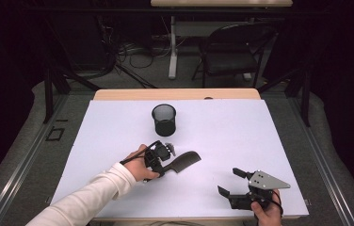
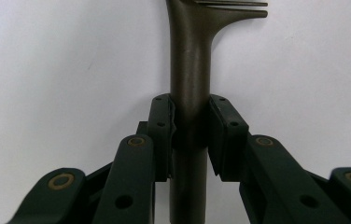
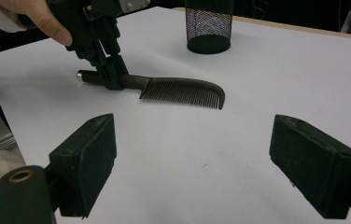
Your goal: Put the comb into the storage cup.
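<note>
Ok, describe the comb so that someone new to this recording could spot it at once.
Start at the white sheet covering the table, with the black mesh cup near its middle. Just in front of that cup lies the dark comb, its handle clamped in the left tongs. It is the one long flat toothed thing there.

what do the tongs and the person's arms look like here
Both tongs are black. The left tongs trail a black cable. Up close they show flat linked arms with brass-coloured rivets and blocky black pads. The right tongs carry a grey three-cornered plate dotted with small holes, and their pads are thick rectangular blocks. The left arm wears a white long sleeve.
</note>
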`<state>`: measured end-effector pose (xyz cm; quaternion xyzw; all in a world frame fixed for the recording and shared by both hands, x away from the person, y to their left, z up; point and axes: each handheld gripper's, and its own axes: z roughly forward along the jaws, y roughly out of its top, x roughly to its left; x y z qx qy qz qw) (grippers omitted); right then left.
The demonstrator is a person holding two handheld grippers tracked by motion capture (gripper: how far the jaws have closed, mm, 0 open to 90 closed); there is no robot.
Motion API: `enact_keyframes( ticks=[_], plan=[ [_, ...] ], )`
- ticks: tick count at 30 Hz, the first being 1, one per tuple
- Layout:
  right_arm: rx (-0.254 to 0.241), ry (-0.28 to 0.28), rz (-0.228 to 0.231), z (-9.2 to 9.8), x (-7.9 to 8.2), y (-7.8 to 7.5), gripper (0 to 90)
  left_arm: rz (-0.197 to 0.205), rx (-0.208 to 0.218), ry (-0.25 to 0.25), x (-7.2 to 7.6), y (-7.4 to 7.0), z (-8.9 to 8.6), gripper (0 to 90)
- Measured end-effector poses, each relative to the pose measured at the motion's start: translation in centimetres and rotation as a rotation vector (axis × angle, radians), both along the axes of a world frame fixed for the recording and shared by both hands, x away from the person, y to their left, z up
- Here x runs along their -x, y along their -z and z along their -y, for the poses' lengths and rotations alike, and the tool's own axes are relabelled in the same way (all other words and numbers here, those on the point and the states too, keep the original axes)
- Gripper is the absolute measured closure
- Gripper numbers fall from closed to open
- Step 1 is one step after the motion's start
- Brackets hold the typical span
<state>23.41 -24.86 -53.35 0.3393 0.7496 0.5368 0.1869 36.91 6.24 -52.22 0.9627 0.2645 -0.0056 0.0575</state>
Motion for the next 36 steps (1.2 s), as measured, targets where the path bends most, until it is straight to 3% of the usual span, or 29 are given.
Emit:
enact_keyframes(
  ticks=[17,36],
  plan=[
    [-0.004,0.001,0.002,0.0,0.0,0.1,14.4,0.012,0.026,-0.009,-0.1,-0.5,-0.2,72.6],
    [0.002,0.0,0.0,0.0,-0.1,0.1,14.4,0.045,0.111,-0.042,-0.2,-2.0,-0.8,72.6]
  ],
)
